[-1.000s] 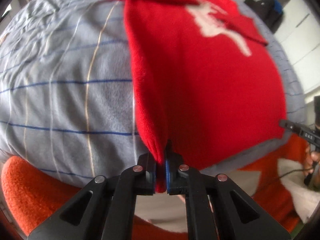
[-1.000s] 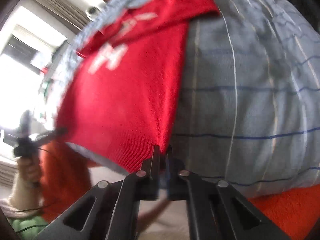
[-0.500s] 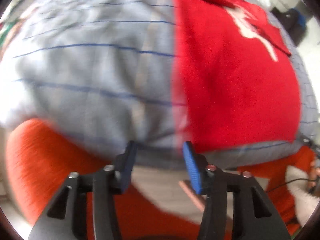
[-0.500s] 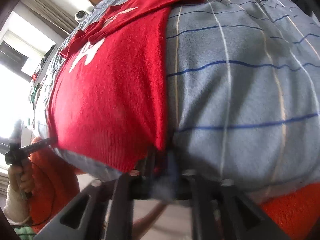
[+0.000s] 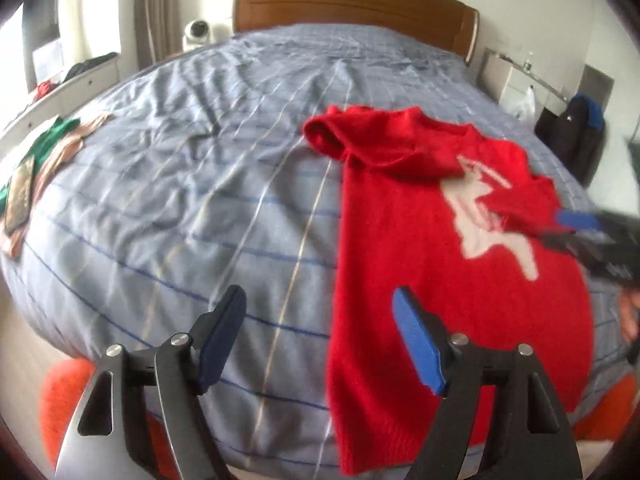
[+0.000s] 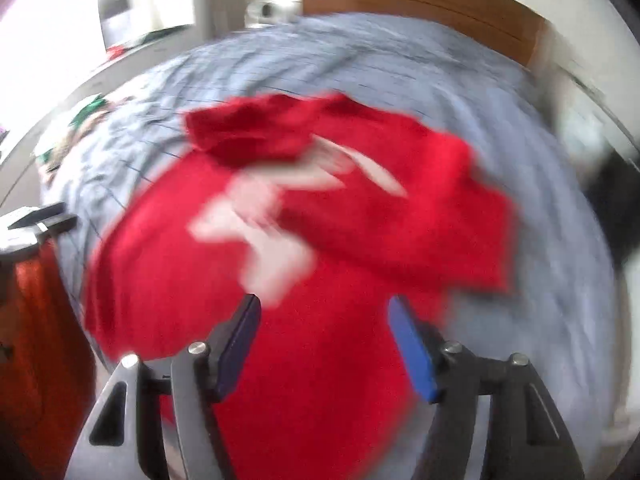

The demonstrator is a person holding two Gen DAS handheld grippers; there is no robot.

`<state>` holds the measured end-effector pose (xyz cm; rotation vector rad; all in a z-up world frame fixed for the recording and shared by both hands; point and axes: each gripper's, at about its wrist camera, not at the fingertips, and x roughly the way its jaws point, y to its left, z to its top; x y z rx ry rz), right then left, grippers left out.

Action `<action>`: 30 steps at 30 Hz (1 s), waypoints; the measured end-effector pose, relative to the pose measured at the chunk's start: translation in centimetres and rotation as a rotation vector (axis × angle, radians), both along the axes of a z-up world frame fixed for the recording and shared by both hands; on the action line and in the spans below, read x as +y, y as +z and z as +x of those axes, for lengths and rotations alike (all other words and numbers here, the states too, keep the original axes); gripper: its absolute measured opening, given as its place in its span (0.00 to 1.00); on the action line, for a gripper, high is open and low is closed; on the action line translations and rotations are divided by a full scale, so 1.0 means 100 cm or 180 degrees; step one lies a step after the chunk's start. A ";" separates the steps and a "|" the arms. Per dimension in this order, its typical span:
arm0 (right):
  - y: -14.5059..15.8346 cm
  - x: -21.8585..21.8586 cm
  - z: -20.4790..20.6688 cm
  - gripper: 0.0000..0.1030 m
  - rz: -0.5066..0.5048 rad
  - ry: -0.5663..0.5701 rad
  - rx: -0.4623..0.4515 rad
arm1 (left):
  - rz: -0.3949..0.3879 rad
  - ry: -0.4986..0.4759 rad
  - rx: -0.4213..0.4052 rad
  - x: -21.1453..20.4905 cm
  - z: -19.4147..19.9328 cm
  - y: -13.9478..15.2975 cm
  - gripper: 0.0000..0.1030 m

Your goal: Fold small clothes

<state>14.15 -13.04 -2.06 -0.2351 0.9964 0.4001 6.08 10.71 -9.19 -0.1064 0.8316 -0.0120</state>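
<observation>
A small red sweater (image 5: 404, 264) with a white figure on its front lies flat on the bed, sleeves folded in across the chest, hem toward me. My left gripper (image 5: 320, 340) hovers above the sweater's left edge, jaws opening, nothing between them. In the blurred right wrist view the red sweater (image 6: 320, 240) fills the middle. My right gripper (image 6: 324, 344) hangs over its lower part, jaws opening and empty. The right gripper (image 5: 592, 236) also shows at the right edge of the left wrist view, over the sweater's right sleeve.
The bed's grey-blue checked cover (image 5: 192, 184) stretches far to the left and back to a wooden headboard (image 5: 352, 0). Green and peach clothes (image 5: 44, 160) lie at the bed's left edge. An orange cushion (image 5: 60, 400) sits below the near edge. A nightstand (image 5: 516, 84) stands at the right.
Both grippers have let go of the sweater's hem corners and opened. Both have risen and tilted up, so the whole bed shows. The right one swung across over the sweater.
</observation>
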 end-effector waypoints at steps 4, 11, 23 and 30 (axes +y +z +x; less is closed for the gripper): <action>-0.042 0.031 0.049 0.61 -0.0011 -0.0028 0.0008 | 0.0202 0.0159 0.0302 0.012 -0.006 -0.022 0.75; -0.006 -0.120 0.039 0.07 0.0753 -0.1432 -0.0222 | -0.0295 0.0492 0.0354 0.043 0.001 -0.020 0.75; 0.016 -0.409 -0.082 0.07 0.0804 -0.3347 -0.0370 | -0.0006 0.0371 0.0384 0.018 0.006 -0.030 0.75; -0.033 -0.443 -0.099 0.07 0.1032 -0.3648 -0.0119 | 0.0061 0.0429 0.0414 0.024 0.005 -0.031 0.75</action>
